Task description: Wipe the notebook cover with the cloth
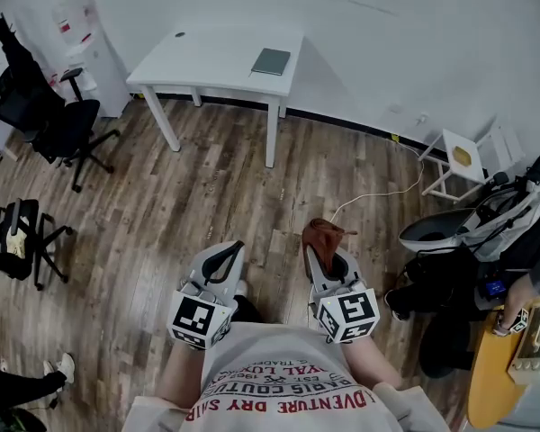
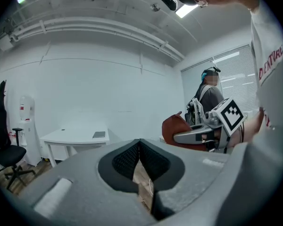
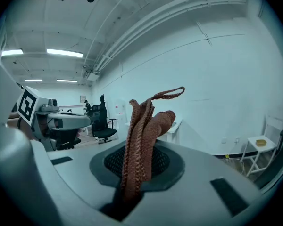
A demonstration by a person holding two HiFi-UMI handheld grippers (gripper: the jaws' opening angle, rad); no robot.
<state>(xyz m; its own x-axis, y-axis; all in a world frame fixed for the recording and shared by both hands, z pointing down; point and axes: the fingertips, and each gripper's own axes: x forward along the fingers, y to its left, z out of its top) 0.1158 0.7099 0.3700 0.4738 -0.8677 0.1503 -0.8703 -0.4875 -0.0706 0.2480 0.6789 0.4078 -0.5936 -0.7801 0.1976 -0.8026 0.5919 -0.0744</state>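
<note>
1. Right gripper (image 3: 132,173) clamps the brown cloth (image 3: 142,131).
2. Left gripper (image 2: 139,144) is closed, its jaws meeting on nothing.
3. Notebook (image 1: 271,61) lies on the far table (image 1: 207,57), well apart from both.
4. Shirt (image 1: 279,394) print partly reads "ADVENTURE".

Side by side at the waist, left gripper (image 1: 231,251) has fingers together, right gripper (image 1: 325,261) pinches the cloth (image 1: 321,234)

The cloth (image 3: 144,126) is a coarse, ribbed, rust-brown knit. The left gripper (image 2: 139,144) and right gripper (image 3: 141,150) have matt grey plastic shells and black pads (image 2: 125,160) with a fine dimpled grain. The floor (image 1: 207,196) is wood-look plank with a dull sheen. The table (image 1: 207,57) is smooth and white. The notebook (image 1: 271,61) at its far right corner has a matt grey-green cover.
</note>
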